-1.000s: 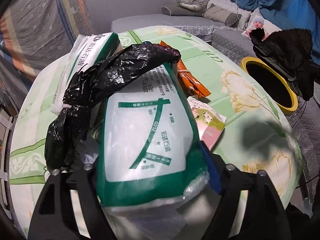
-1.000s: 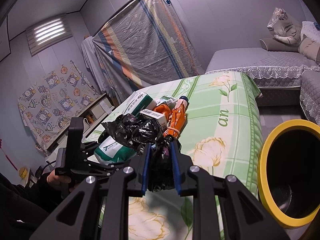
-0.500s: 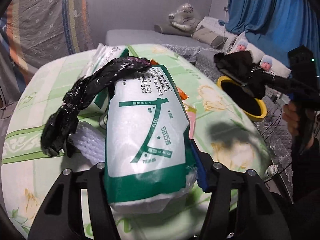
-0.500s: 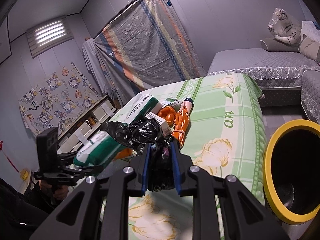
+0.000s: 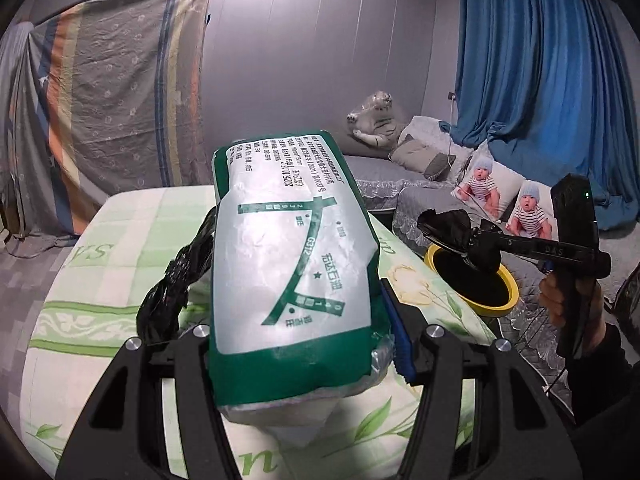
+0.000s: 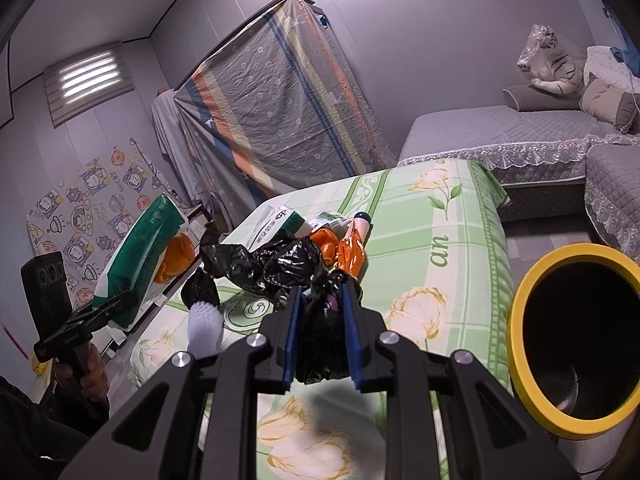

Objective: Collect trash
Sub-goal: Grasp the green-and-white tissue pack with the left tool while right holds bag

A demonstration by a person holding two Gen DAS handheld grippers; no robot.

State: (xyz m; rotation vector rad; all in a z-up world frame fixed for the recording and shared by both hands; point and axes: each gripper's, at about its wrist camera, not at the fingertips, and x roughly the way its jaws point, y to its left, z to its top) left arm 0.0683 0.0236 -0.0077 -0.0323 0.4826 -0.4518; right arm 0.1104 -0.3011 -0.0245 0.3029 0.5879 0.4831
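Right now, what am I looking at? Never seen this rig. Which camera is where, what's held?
No robot: a person holds two handheld grippers, each with a fisheye camera looking along its fingers. In the left wrist view, the left gripper is shut on a green-and-white package, lifted off the table. In the right wrist view, the right gripper is shut on a black plastic bag, which trails back onto the flowered tablecloth. Also lying there: orange wrappers, a second green-and-white pack and a white brush. The yellow-rimmed bin stands beside the table.
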